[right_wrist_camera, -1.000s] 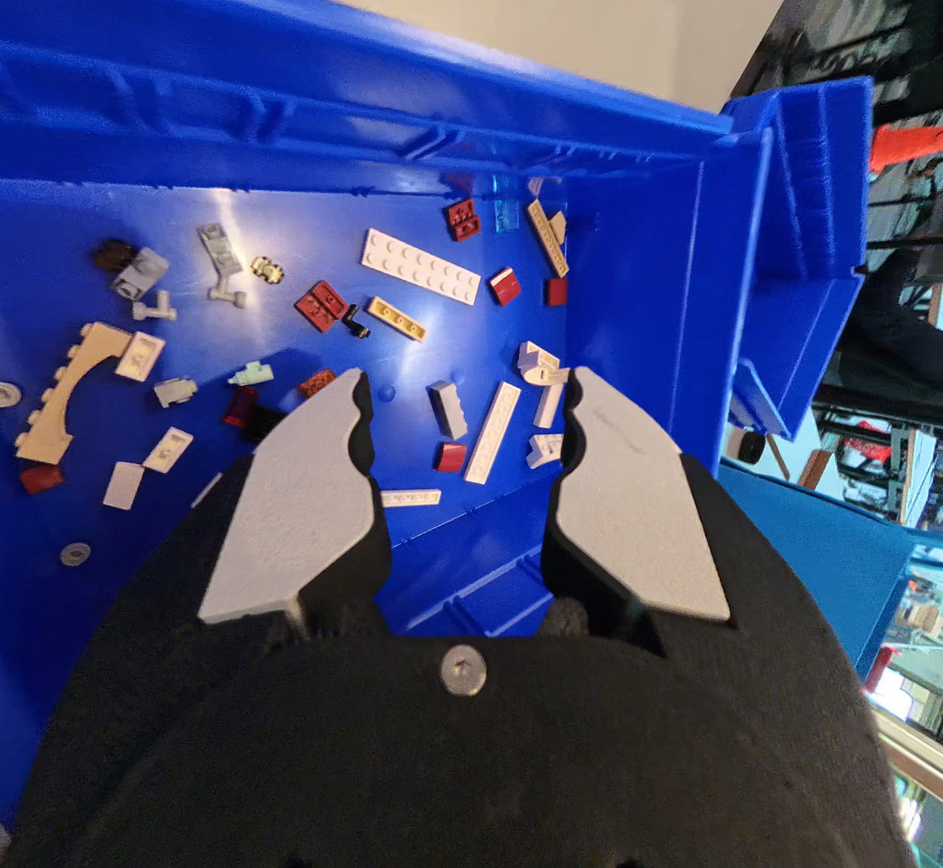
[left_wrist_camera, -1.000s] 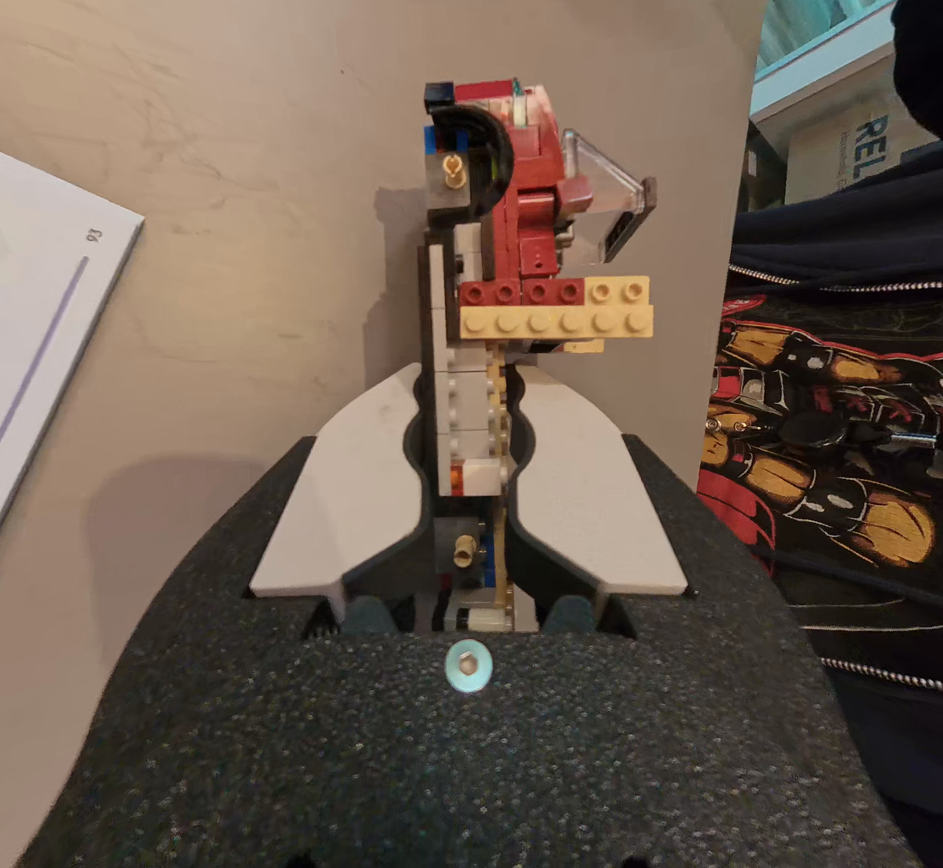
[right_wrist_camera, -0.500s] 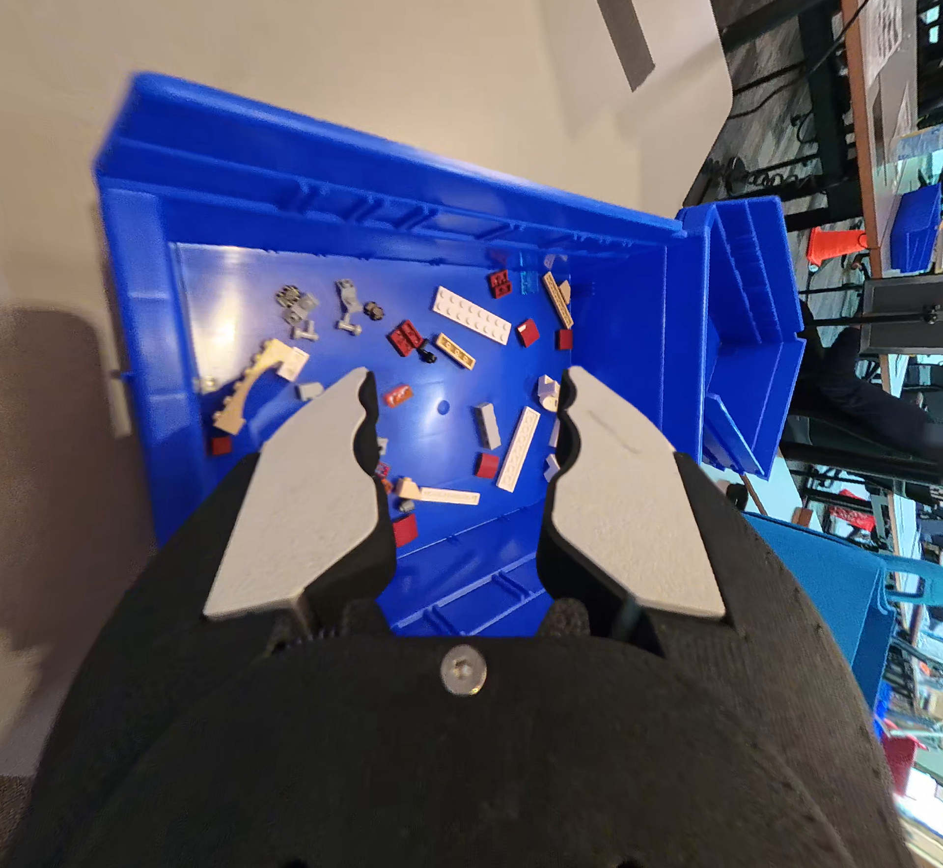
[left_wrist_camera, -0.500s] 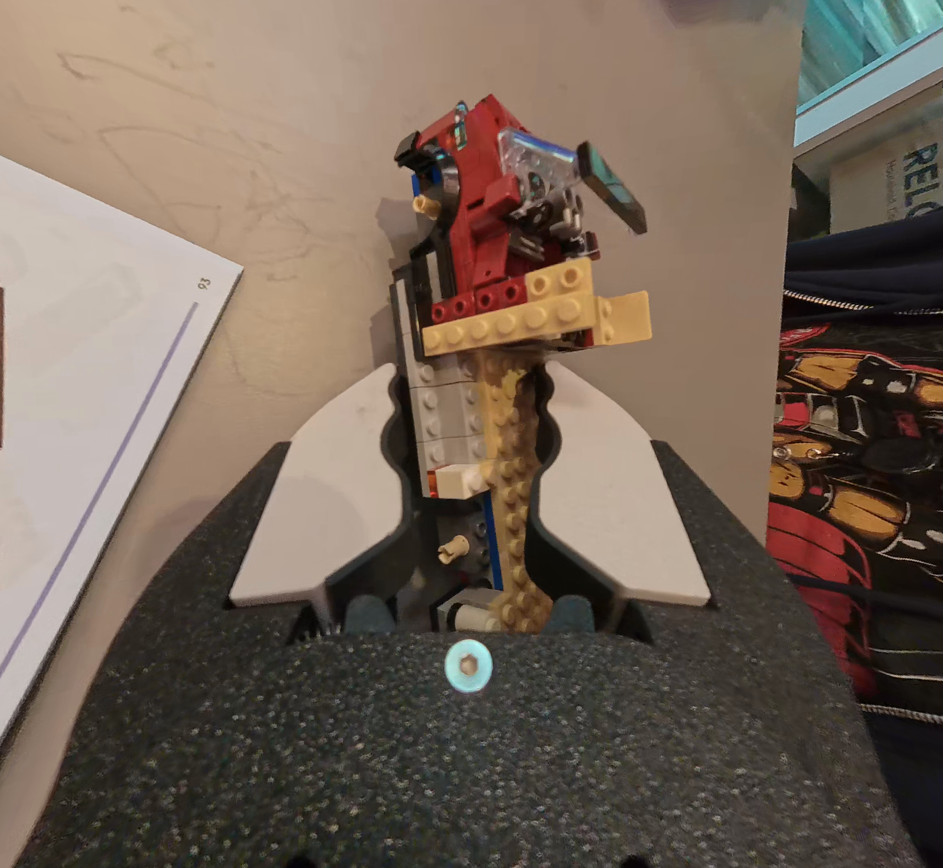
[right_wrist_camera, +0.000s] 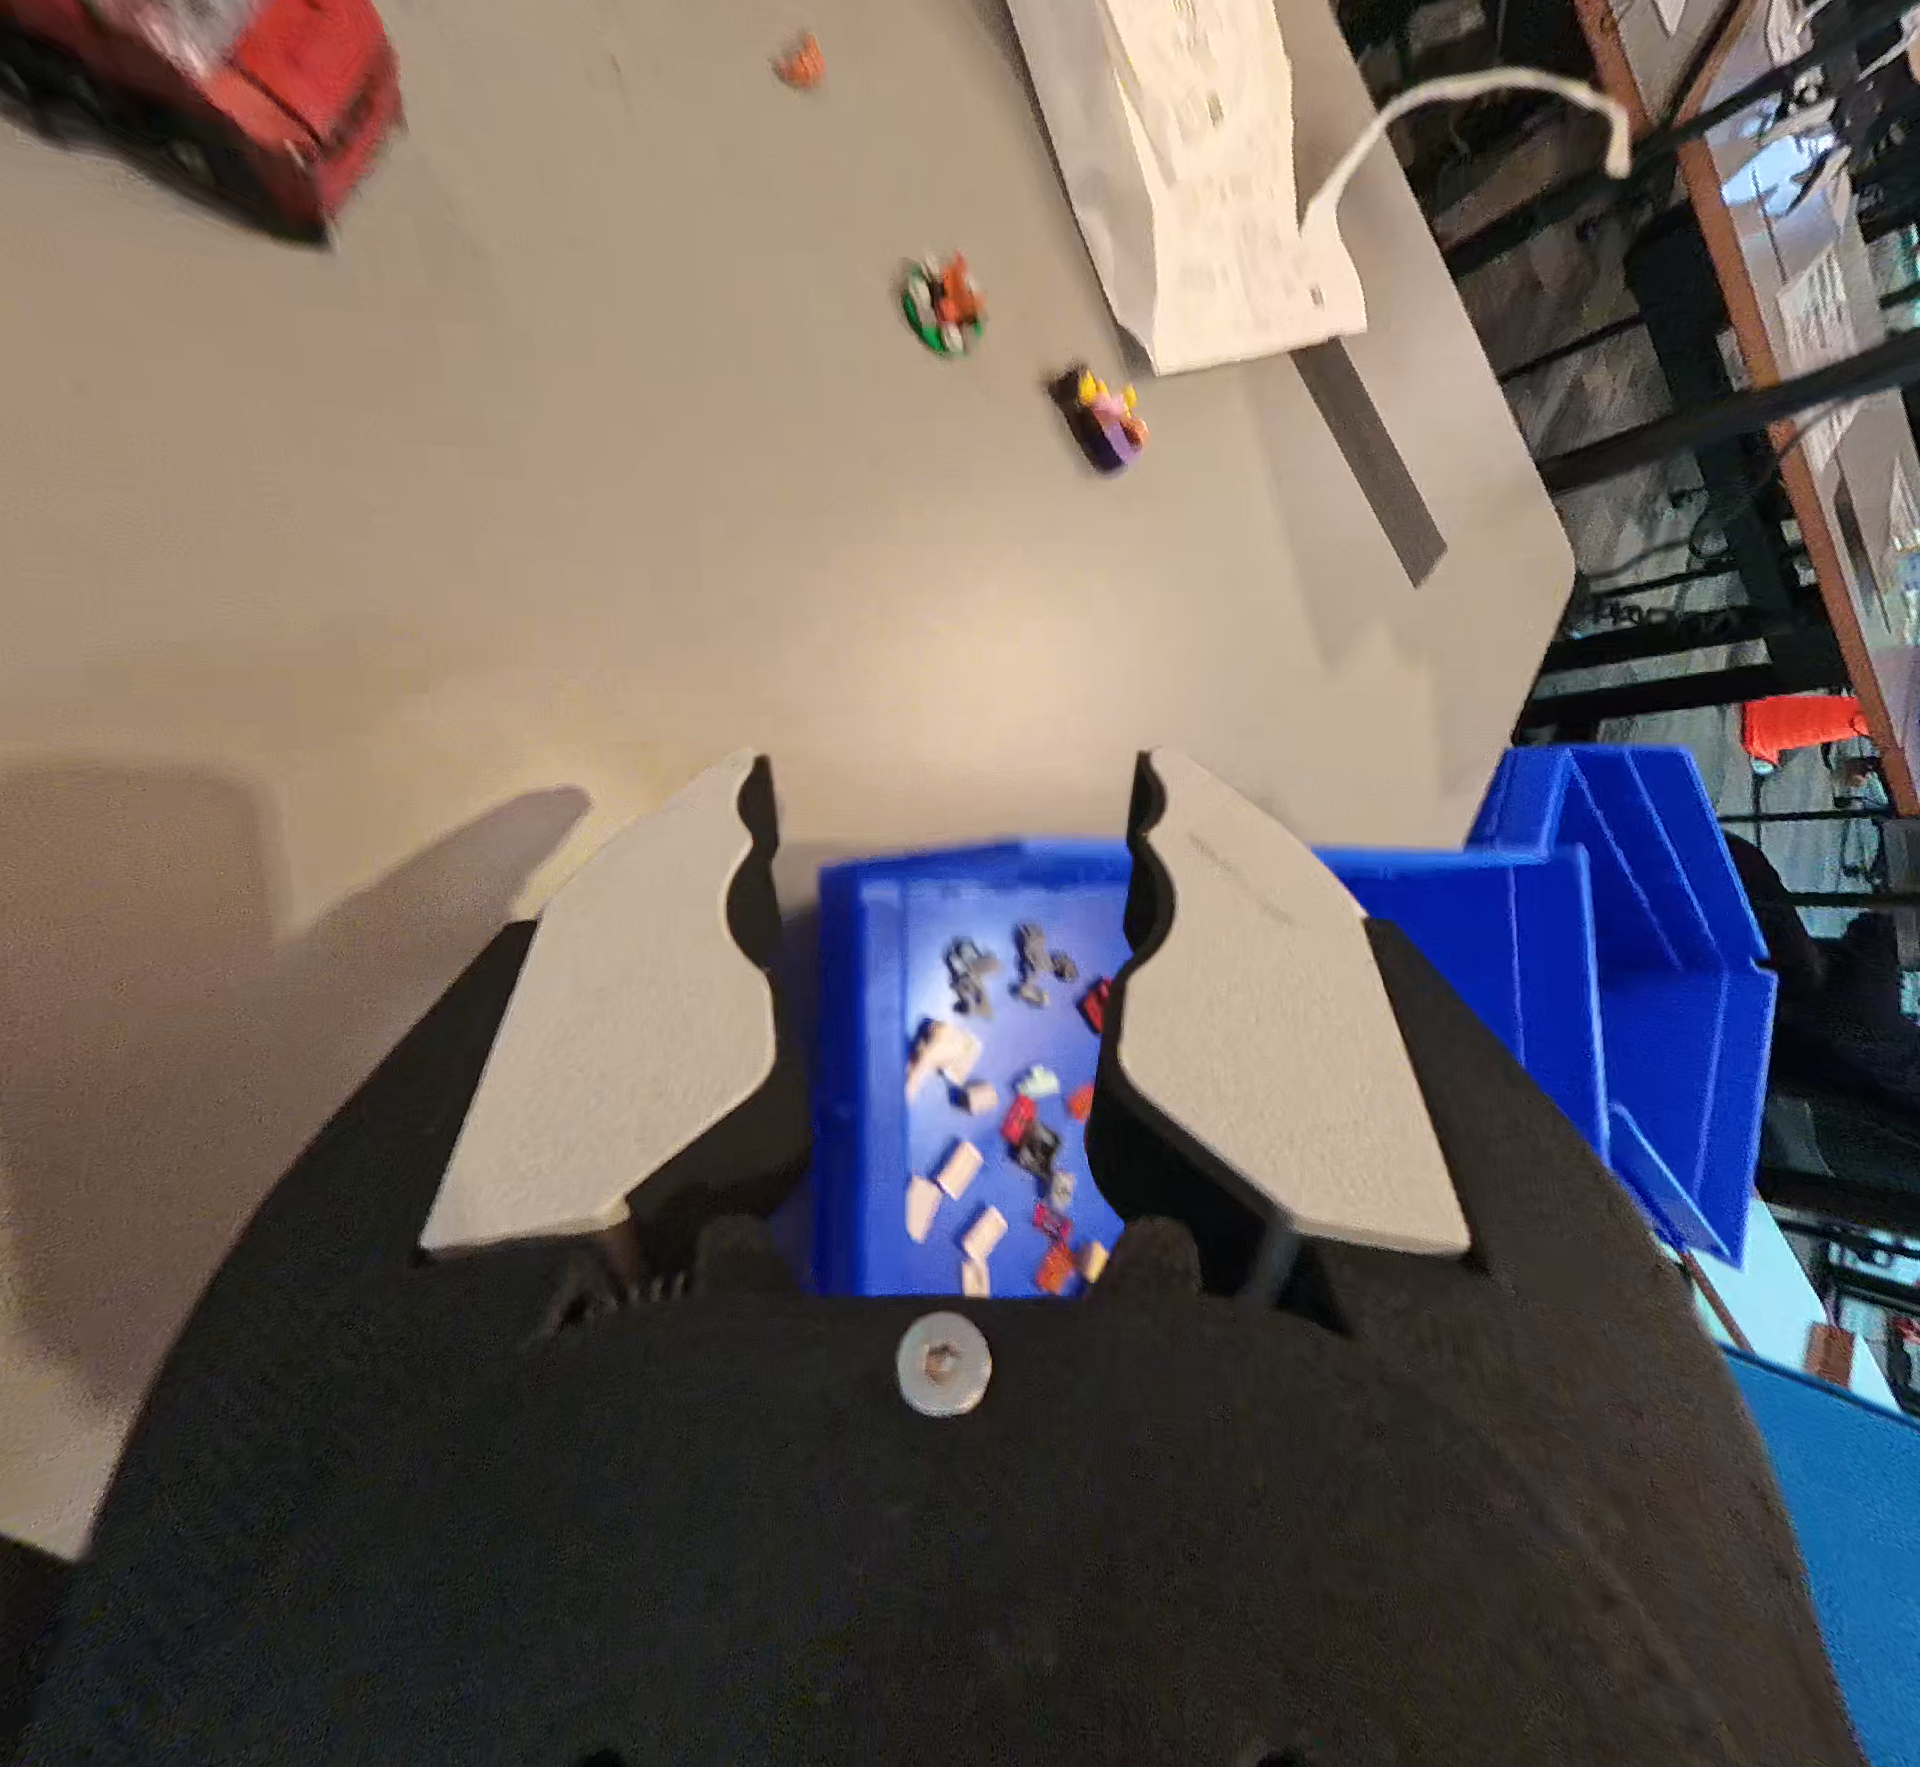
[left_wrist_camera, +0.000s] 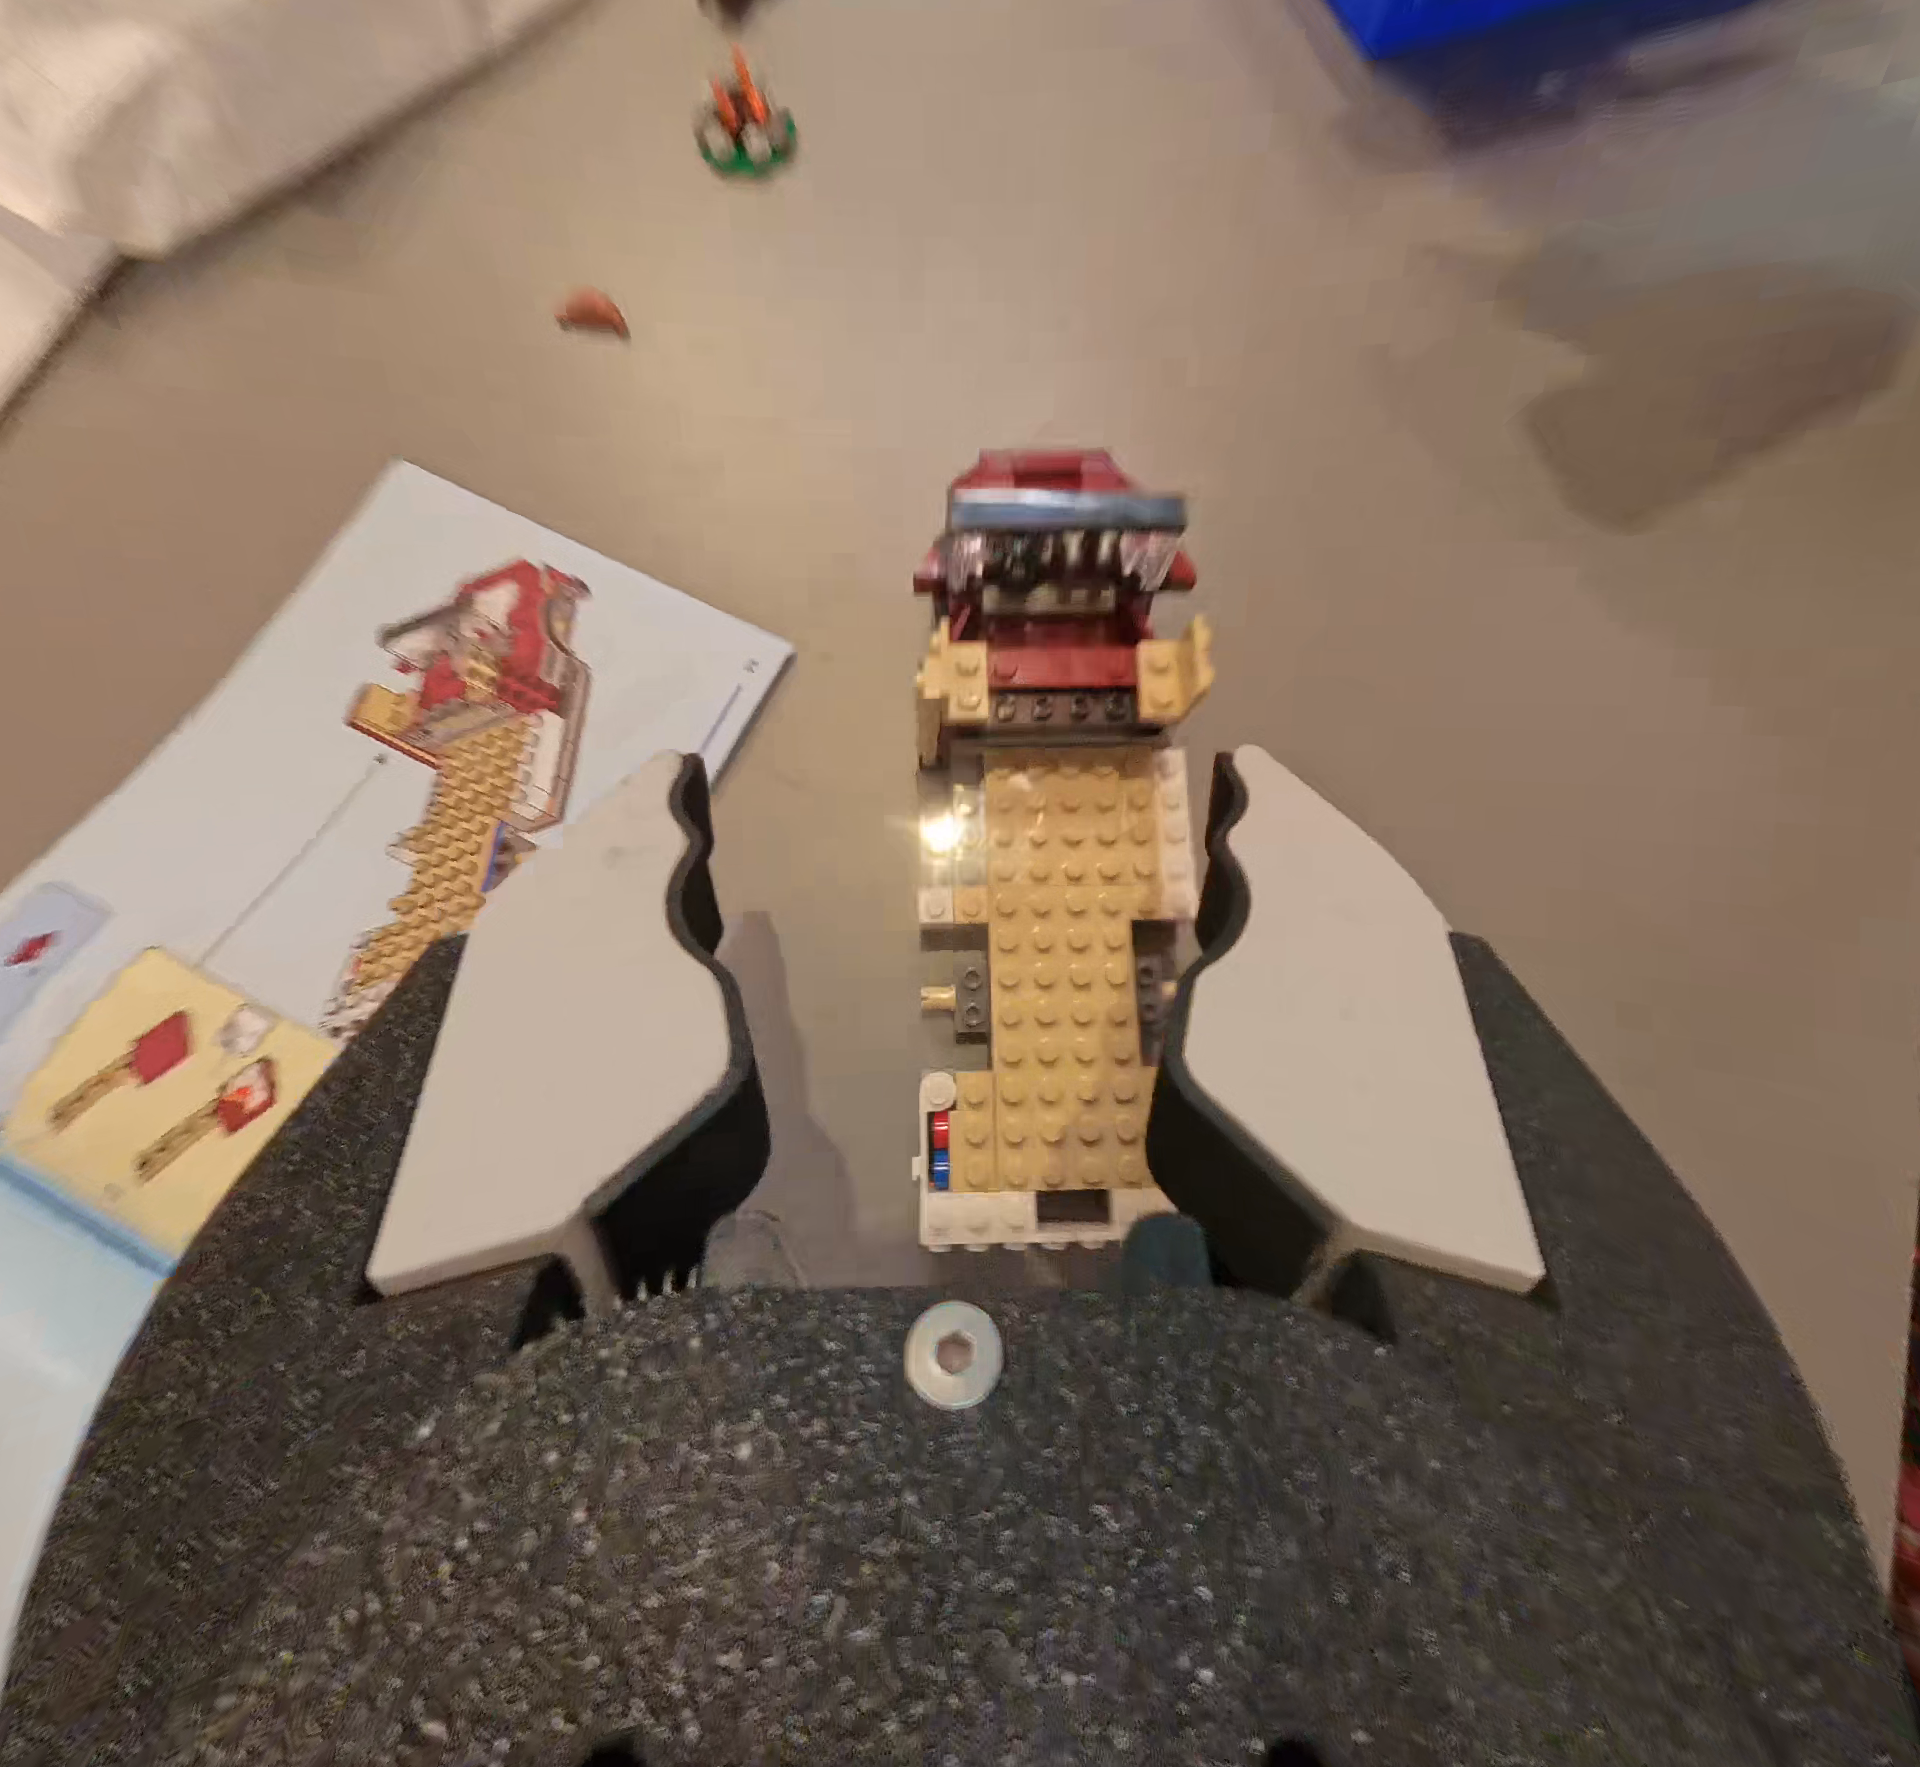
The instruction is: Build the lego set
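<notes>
A brick-built model (left_wrist_camera: 1070, 938) with a tan studded deck and a dark red cab lies flat on the grey table (left_wrist_camera: 1455, 782). My left gripper (left_wrist_camera: 958, 761) is open wide around it. The model sits close to the right finger (left_wrist_camera: 1320, 969), and a broad gap separates it from the left finger (left_wrist_camera: 603, 990), so neither pad presses on it. My right gripper (right_wrist_camera: 951, 767) is open and empty, hovering above a blue bin (right_wrist_camera: 862, 1042) holding several loose bricks (right_wrist_camera: 997, 1094). The model shows blurred at the top left of the right wrist view (right_wrist_camera: 260, 55).
An open instruction booklet (left_wrist_camera: 312, 834) lies left of the model. A white paper bag (right_wrist_camera: 1195, 107), two small brick builds (right_wrist_camera: 945, 304) (right_wrist_camera: 1107, 418) and an orange piece (right_wrist_camera: 800, 63) lie farther out. A second blue bin (right_wrist_camera: 1621, 990) stands at the table's right edge.
My left jaws opened and let go of the model, which stood on edge in the grasp and now lies flat. My right gripper lifted up and back from the bin.
</notes>
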### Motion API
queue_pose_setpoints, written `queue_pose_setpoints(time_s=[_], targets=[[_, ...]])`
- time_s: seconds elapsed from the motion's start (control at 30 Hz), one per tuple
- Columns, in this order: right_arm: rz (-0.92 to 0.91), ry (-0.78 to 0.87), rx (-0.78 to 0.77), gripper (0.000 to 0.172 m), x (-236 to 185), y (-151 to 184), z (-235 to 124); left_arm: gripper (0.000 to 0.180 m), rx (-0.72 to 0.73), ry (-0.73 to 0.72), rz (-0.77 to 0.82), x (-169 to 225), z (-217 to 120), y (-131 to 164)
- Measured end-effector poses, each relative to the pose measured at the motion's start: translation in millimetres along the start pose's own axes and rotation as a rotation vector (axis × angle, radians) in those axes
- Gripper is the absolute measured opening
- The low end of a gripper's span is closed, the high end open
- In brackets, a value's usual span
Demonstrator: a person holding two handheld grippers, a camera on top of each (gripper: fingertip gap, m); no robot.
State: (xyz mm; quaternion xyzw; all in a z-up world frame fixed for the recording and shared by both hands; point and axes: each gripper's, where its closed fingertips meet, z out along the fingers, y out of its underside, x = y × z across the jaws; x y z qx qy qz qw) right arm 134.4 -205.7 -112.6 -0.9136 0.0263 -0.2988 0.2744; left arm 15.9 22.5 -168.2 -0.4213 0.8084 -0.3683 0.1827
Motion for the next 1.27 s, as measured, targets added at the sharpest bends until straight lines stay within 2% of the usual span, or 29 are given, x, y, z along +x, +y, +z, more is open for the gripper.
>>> queue_pose_setpoints(time_s=[0.13, 0.3, 0.37, 0.43, 0.57, 0.83, 1.17, 1.27], targets=[[0.019, 0.056, 0.047, 0.065, -14.0, -49.6, 12.9, 0.091, 0.237, -0.124, 0.07, 34.1, -42.0, -52.9], [0.068, 0.178, 0.073, 0.065, -17.1, -95.8, 32.1, 0.084, 0.595, -0.144, 0.299, 152.9, -83.5, -115.0], [0.051, 0.204, 0.038, 0.067, -25.2, -102.5, 39.6, 0.083, 0.629, -0.168, 0.399, 192.7, -85.2, -123.5], [0.016, 0.222, 0.008, 0.068, -35.3, -107.4, 43.7, 0.084, 0.571, -0.201, 0.465, 214.3, -76.2, -124.6], [-0.038, 0.251, -0.01, 0.069, -49.8, -114.7, 39.8, 0.087, 0.451, -0.298, 0.525, 217.8, -59.7, -123.8], [-0.087, 0.293, 0.01, 0.07, -56.0, -127.8, 30.6, 0.089, 0.412, -0.306, 0.533, 210.1, -50.4, -129.3], [-0.097, 0.315, -0.053, 0.074, -52.7, -122.4, 56.3, 0.086, 0.376, -0.306, 0.463, 189.6, -43.1, -121.0], [-0.097, 0.313, -0.052, 0.071, -56.0, -120.8, 61.5, 0.089, 0.345, -0.265, 0.453, 188.9, -41.3, -114.3]])
